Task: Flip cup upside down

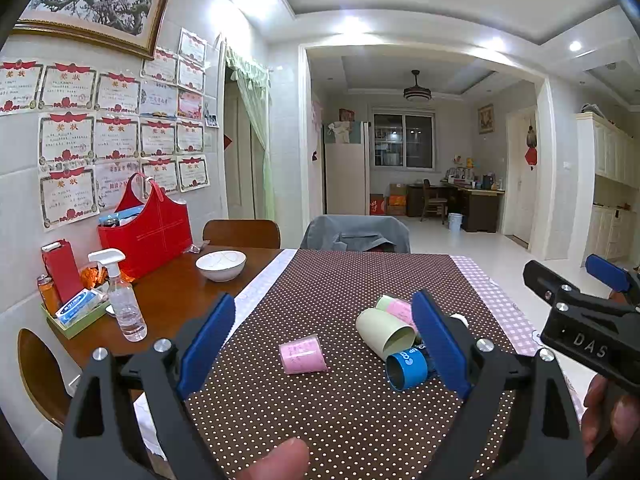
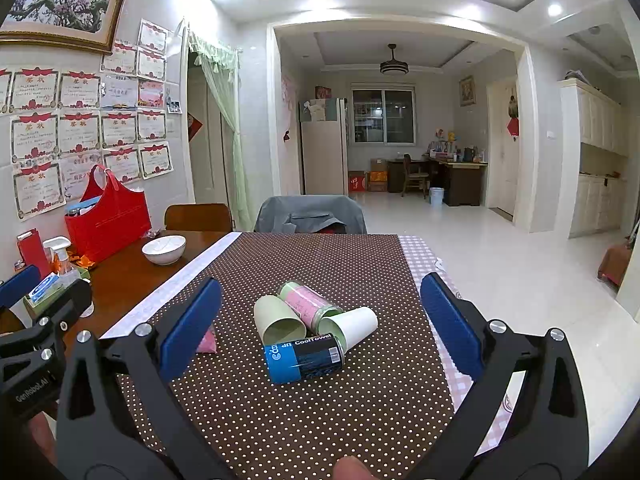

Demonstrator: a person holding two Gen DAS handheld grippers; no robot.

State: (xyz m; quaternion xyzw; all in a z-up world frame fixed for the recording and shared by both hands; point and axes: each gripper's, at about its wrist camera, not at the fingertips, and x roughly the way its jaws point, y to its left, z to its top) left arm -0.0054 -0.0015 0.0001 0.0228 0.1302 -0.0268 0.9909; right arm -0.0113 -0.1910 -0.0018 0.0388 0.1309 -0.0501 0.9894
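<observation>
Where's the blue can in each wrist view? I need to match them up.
Left wrist: blue can lies lower right of centre, partly behind the right finger.
Right wrist: blue can lies at centre, in full view.
Shared landmark: white bowl.

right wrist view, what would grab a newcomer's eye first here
A cluster of cups lies tipped over mid-table on the dotted brown cloth: a pale green cup, a white cup and a blue-and-black can. The open right claw frames them. A red bag stands at the left wall.
</observation>
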